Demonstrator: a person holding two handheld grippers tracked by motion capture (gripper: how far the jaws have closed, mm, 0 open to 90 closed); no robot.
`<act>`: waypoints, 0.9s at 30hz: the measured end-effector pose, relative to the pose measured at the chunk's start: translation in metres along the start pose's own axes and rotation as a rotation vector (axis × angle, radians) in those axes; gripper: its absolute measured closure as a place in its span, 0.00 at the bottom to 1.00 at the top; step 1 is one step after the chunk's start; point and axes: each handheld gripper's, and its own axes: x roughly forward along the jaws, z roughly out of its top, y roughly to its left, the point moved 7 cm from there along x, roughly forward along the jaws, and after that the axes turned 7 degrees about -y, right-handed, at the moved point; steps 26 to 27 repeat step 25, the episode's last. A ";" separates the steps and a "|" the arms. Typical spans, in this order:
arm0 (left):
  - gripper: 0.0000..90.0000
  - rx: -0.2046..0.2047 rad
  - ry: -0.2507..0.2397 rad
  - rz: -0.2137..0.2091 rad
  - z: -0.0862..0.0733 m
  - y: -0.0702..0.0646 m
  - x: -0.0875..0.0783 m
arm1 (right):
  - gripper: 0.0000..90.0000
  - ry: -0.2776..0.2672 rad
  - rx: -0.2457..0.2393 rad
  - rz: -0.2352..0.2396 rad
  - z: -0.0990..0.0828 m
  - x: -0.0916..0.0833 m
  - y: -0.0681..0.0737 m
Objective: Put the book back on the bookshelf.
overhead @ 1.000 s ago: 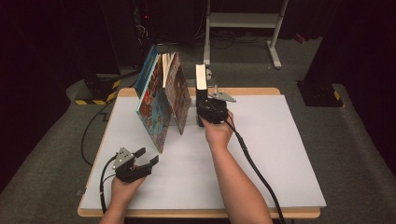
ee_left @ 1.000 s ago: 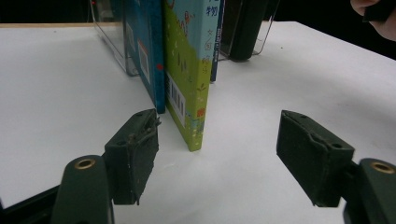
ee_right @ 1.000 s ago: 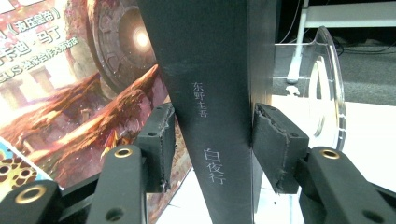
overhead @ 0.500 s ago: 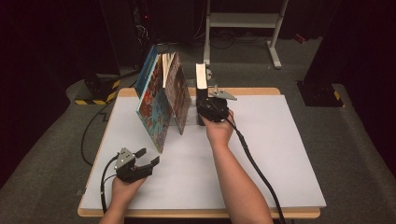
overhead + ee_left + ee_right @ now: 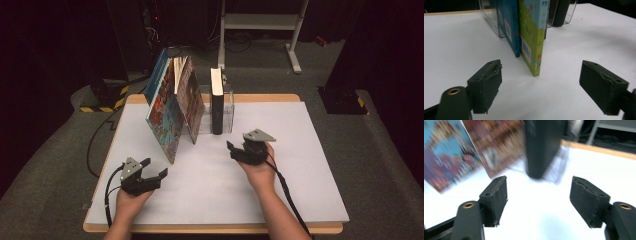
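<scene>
While both hands rest low on the white table (image 5: 300,190), we record the scene from left to right. Our left gripper (image 5: 152,175) sits near the front left corner, jaws spread and holding nothing; they have just been opening further. Ahead of it, in the left gripper view, the leaning picture books (image 5: 531,37) stand edge-on to the jaws, apart from the pads. Further right, the black book (image 5: 217,102) stands upright inside the clear holder (image 5: 229,112), spine toward us, long axis vertical. Our right gripper (image 5: 237,150) lies just in front of it, released — its jaws have just been opening, with nothing between them. In the right gripper view the black book (image 5: 542,147) rises straight ahead, beyond the pads. We judge the right hand nearer to that book — the left is nearer to the leaning books.
</scene>
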 end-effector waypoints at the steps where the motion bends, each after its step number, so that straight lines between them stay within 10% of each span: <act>1: 0.18 0.006 0.003 0.013 0.000 0.002 -0.001 | 0.31 -0.001 -0.003 -0.010 -0.005 -0.007 -0.005; 12: 0.11 -0.041 0.048 0.079 -0.005 0.020 -0.005 | 0.21 0.047 0.062 -0.221 -0.075 -0.099 -0.099; 27: 0.00 -0.017 0.083 0.105 -0.006 0.021 -0.007 | 0.13 0.090 0.124 -0.200 -0.088 -0.100 -0.107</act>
